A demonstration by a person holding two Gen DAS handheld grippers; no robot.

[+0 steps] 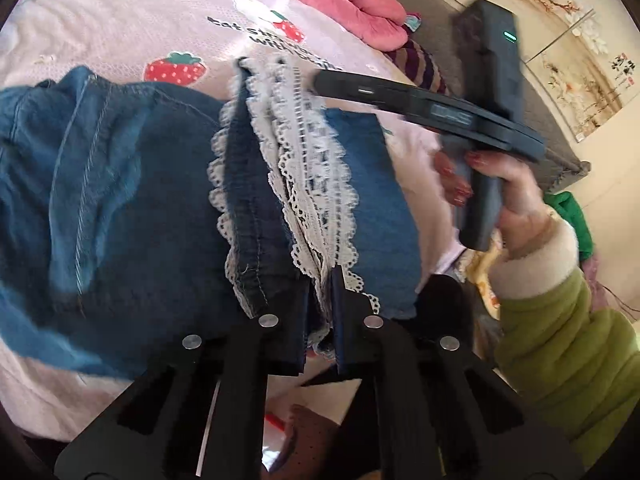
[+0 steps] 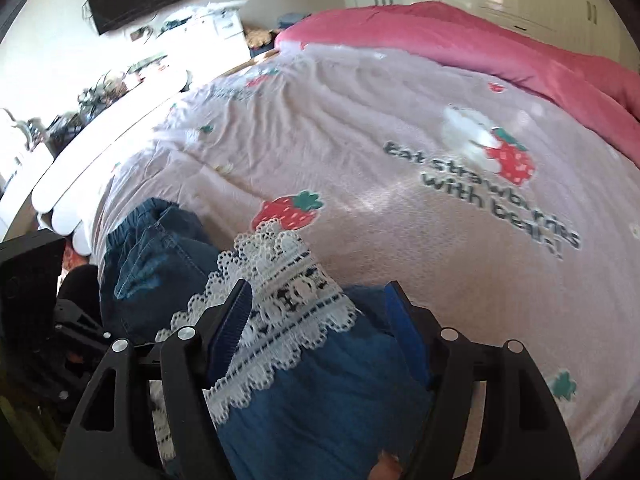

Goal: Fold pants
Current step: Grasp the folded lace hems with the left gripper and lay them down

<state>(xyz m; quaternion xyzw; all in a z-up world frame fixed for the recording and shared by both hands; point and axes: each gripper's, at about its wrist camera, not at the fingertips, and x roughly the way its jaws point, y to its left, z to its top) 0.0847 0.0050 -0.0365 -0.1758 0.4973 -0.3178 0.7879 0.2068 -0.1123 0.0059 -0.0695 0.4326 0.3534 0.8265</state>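
Blue denim pants [image 1: 120,184] with white lace hems [image 1: 316,184] lie folded on a pink strawberry bedspread [image 1: 132,24]. My left gripper [image 1: 320,312] is nearly closed on the lace-trimmed hems at the near edge. My right gripper [image 2: 320,320] is open, its blue-padded fingers [image 2: 236,316] straddling the lace hem [image 2: 288,288] and denim [image 2: 332,400]. In the left wrist view the right gripper's body [image 1: 432,112] hovers over the hems' far end, held by a hand [image 1: 516,184].
A pink quilt [image 2: 480,44] is bunched along the bed's far side. A white footboard [image 2: 80,160] and cluttered furniture lie at the left. A grey headboard [image 1: 432,12] and green cloth [image 1: 572,216] are to the right.
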